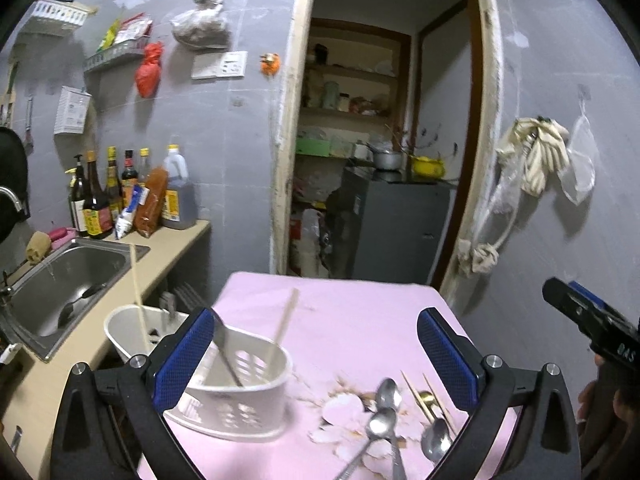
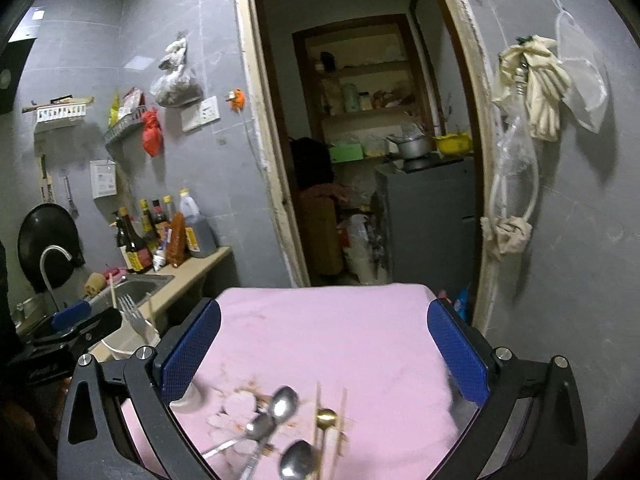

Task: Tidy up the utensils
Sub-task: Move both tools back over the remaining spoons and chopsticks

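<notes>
A white slotted utensil holder (image 1: pixel 236 396) stands at the left edge of the pink tablecloth (image 1: pixel 352 320). It holds chopsticks (image 1: pixel 285 326), a dark flat utensil (image 1: pixel 226 354) and a fork (image 2: pixel 132 314). Three steel spoons (image 1: pixel 386 408) lie near the front of the cloth, beside a gold spoon (image 2: pixel 326 417) and loose chopsticks (image 2: pixel 341 420). My left gripper (image 1: pixel 316 360) is open and empty, with its left finger in front of the holder. Above the spoons (image 2: pixel 285 400), my right gripper (image 2: pixel 325 360) is open and holds nothing.
A steel sink (image 1: pixel 68 280) sits in the beige counter at the left, with sauce bottles (image 1: pixel 120 196) behind it. Beyond the table, a doorway opens on a grey cabinet (image 1: pixel 396 224). Cloths and bags (image 1: pixel 536 152) hang on the right wall.
</notes>
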Demonstrator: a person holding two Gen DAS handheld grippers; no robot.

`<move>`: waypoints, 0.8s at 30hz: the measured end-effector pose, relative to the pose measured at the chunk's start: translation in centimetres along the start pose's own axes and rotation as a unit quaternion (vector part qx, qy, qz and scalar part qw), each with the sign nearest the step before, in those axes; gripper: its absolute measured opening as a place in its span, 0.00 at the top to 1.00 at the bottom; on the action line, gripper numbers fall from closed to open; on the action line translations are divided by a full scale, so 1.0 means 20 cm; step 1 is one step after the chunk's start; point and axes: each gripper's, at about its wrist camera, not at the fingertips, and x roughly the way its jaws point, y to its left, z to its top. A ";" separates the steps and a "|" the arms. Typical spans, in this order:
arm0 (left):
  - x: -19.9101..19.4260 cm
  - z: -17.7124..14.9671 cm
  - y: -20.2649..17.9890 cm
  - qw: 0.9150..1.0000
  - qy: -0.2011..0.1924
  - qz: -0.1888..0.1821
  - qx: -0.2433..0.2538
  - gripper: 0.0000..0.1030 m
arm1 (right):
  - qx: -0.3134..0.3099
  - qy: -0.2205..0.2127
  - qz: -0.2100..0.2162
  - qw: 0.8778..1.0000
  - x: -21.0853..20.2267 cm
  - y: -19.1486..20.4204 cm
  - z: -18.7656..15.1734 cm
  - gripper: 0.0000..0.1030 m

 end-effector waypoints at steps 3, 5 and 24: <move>0.02 -0.05 -0.06 1.000 0.009 -0.004 0.004 0.01 | 0.006 0.015 -0.007 1.000 0.02 -0.07 -0.06 0.02; 0.04 -0.10 -0.09 1.000 0.023 -0.007 0.006 0.01 | 0.011 0.027 -0.010 1.000 0.04 -0.12 -0.10 0.02; 0.40 -0.48 -0.17 0.986 0.167 -0.019 0.019 0.01 | 0.039 0.157 -0.013 0.987 0.32 -0.34 -0.57 0.02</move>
